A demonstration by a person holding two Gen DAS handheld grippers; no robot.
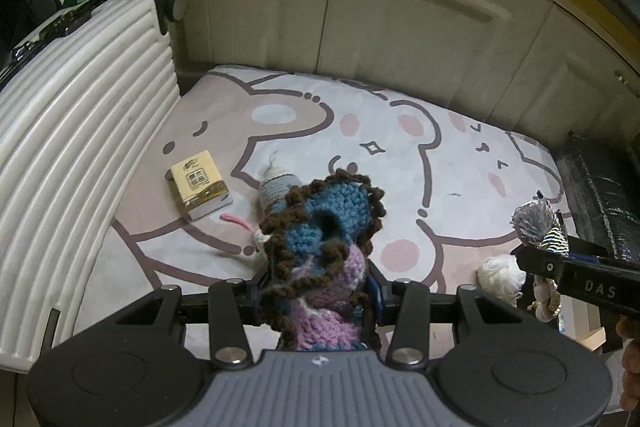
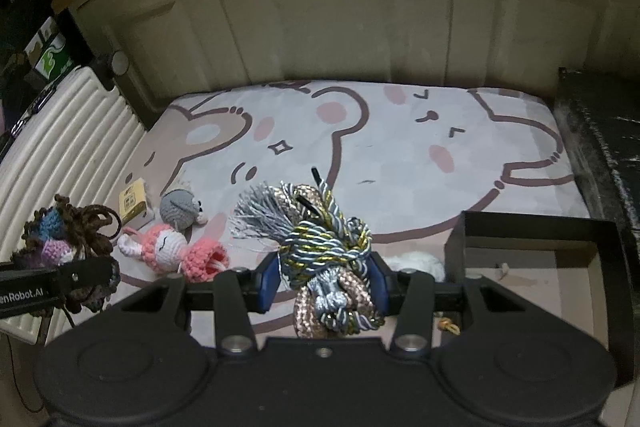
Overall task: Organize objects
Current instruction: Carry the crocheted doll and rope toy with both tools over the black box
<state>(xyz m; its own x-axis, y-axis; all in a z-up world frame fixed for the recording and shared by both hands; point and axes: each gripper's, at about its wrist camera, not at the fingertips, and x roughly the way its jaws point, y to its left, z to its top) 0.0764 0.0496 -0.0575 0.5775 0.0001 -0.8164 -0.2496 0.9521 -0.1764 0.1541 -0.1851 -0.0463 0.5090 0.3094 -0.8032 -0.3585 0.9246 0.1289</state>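
My left gripper (image 1: 316,299) is shut on a crocheted piece in blue, purple and brown yarn (image 1: 328,227), held above the cartoon rug (image 1: 400,131). The same piece shows at the left edge of the right wrist view, as the yarn piece (image 2: 76,235). My right gripper (image 2: 326,285) is shut on a bundle of twisted cord with a grey tassel (image 2: 320,235), seen from the left wrist as the cord bundle (image 1: 540,223). On the rug lie a pink crochet doll (image 2: 172,251), a grey crochet toy (image 2: 180,213) and a yellow tissue pack (image 1: 198,185).
A white ribbed suitcase (image 1: 80,147) lies along the rug's left side. Cream cabinet doors (image 1: 360,19) stand behind. A black open box (image 2: 532,255) sits at the right front, with a white fluffy ball (image 1: 500,273) beside it. A dark block (image 2: 592,147) borders the rug's right edge.
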